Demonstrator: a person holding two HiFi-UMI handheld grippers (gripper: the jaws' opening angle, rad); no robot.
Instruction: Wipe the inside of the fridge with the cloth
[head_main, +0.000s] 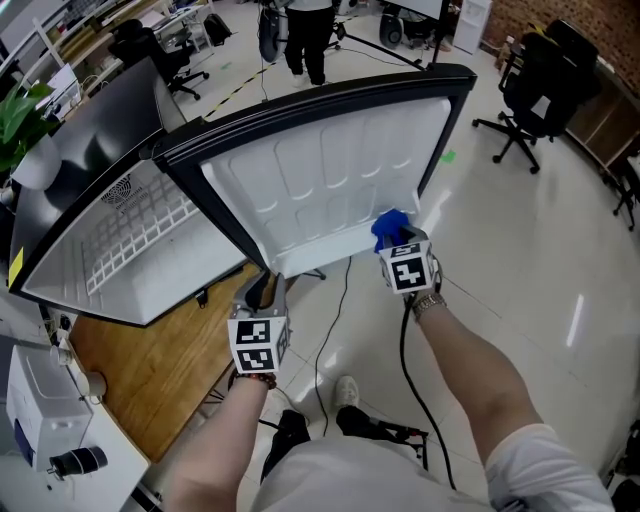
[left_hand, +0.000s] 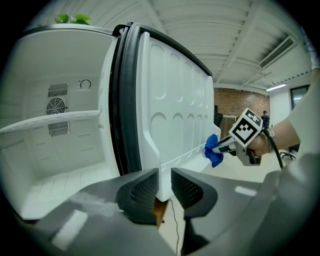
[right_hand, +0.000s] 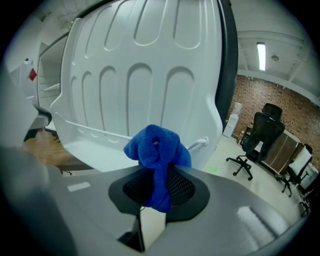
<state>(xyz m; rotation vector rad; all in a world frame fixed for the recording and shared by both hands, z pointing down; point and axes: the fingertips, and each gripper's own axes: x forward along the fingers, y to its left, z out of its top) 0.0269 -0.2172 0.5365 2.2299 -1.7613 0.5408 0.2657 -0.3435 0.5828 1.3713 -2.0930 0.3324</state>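
The fridge door (head_main: 330, 170) stands wide open. Its lower corner nearest the cabinet (left_hand: 55, 150) is taken between the left tongs (head_main: 262, 292), which are drawn partway in with a pad on each face of the white liner edge, so the door is braced.

The blue cloth (head_main: 390, 228) is bunched and clamped in the right tongs (head_main: 398, 250), which are closed onto the wad. In the head view it lies at 5 o'clock on the door liner. There it is at the outer end of the thin white rail (right_hand: 90, 129) over the door shelf, and seems to touch it.

The step in hand is judged to be the wiping of the door's lower shelf. It is best done with the wad pressed firmly on the plastic and drawn along the shelf toward 7 o'clock in overlapping strokes. The moulded hollows toward 12 o'clock are best taken one at a time.

Little cloth stands proud of the jaws, so the tongs should be angled with fabric leading — otherwise the liner may be scraped by the pads. The left hold should be kept firm, or the door may be pushed away under the pressure.

The cabinet at 9 o'clock is judged to remain.
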